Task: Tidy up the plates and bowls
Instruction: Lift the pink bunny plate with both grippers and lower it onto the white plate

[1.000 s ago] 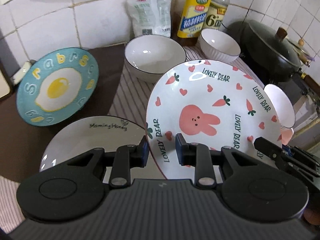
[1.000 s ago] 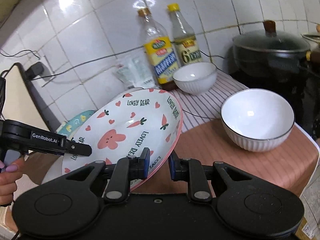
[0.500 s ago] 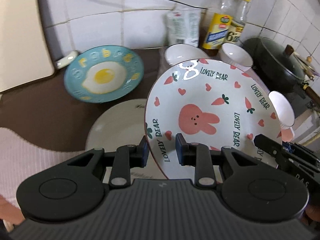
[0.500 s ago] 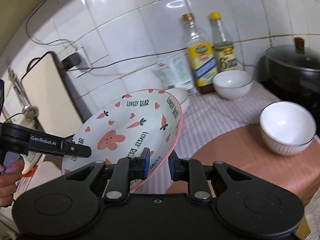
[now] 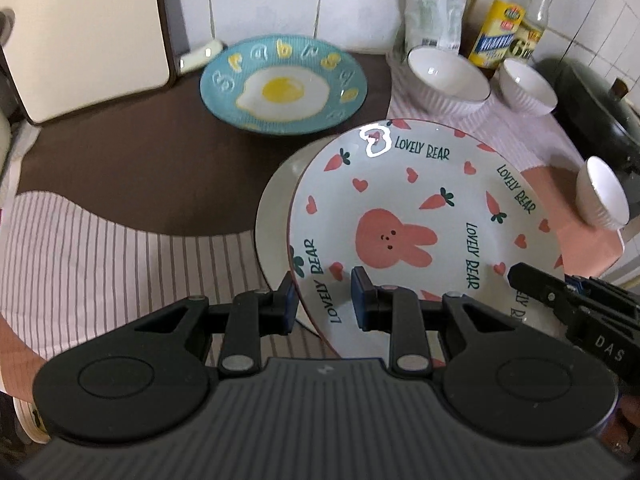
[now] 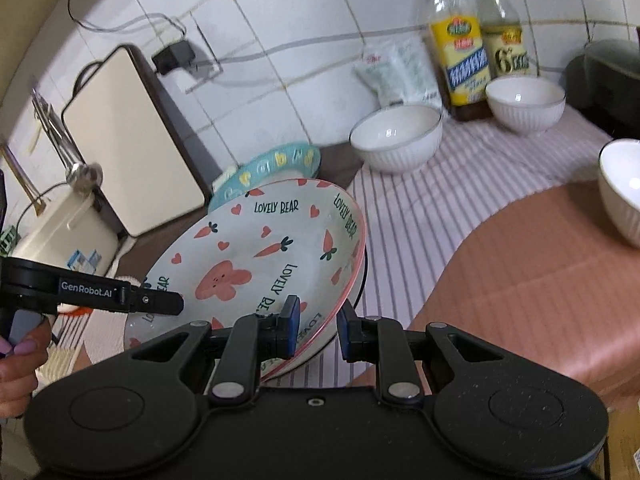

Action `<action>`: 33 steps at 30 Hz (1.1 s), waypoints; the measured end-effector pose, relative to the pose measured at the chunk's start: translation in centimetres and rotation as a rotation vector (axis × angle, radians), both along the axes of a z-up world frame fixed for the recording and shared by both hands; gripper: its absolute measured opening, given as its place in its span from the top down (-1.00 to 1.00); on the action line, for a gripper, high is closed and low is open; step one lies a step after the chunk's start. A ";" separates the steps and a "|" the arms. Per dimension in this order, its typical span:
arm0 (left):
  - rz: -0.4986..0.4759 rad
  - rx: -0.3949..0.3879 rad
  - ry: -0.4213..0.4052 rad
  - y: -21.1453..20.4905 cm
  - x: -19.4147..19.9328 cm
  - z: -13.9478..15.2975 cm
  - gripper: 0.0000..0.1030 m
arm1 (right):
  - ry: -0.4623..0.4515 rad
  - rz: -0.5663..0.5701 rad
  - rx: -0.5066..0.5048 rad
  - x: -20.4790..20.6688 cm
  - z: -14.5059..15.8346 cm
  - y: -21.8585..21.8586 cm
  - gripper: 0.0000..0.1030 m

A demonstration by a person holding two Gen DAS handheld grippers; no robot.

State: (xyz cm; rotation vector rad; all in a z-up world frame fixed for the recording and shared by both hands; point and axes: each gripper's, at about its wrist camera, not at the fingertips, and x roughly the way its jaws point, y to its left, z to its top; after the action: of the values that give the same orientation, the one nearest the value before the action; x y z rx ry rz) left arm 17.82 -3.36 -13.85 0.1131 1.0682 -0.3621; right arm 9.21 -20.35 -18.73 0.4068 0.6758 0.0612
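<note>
Both tools had hold of the same rabbit plate [image 5: 404,216], the white one with pink carrots, hearts and "LOVELY BEAR" round its border. The left tool [image 5: 323,300] was clamped on the plate's near-left rim, one pad under the edge and one on the face. The right tool [image 6: 317,326] pinched the opposite rim in the same way, its jaws nearly closed on the thin edge. The plate hung tilted above the desk [image 5: 120,168], directly over a plain white plate [image 5: 274,200] whose left edge showed beneath it; I could not tell whether the two touched. Behind it on the brown part of the desk lay a blue plate [image 5: 284,84] with a fried-egg design. Two ribbed white bowls [image 5: 448,80] stood on the striped cloth [image 5: 100,248] near the wall, in front of two bottles [image 6: 460,52], and a third bowl [image 6: 622,192] stood apart on the pink mat. A person's hand [image 6: 18,364] gripped the left tool's handle.
</note>
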 end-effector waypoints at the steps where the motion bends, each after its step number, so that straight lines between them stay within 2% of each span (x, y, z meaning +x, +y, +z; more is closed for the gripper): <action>1: -0.003 0.005 0.010 0.0 0.2 -0.4 0.50 | 0.013 -0.002 0.010 0.2 -0.3 0.0 0.53; 6: -0.009 0.020 0.038 0.2 0.9 -1.5 0.50 | 0.054 -0.006 0.017 0.9 -1.2 0.2 0.53; 14: -0.003 0.019 0.083 0.6 2.0 -2.4 0.50 | 0.116 -0.005 -0.028 1.8 -1.2 1.2 0.53; 20: -0.005 0.048 0.088 0.4 2.2 -2.6 0.50 | 0.148 -0.012 -0.020 2.2 -1.5 1.3 0.53; 33: -0.008 0.108 0.090 0.0 2.4 -3.2 0.50 | 0.145 0.014 -0.155 3.2 -0.9 2.7 0.52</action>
State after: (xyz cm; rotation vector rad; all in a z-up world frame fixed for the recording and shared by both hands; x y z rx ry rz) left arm 20.20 -3.36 -17.05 0.1992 1.1773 -0.3187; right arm 12.40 -17.62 -19.67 0.2588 0.8209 -0.0080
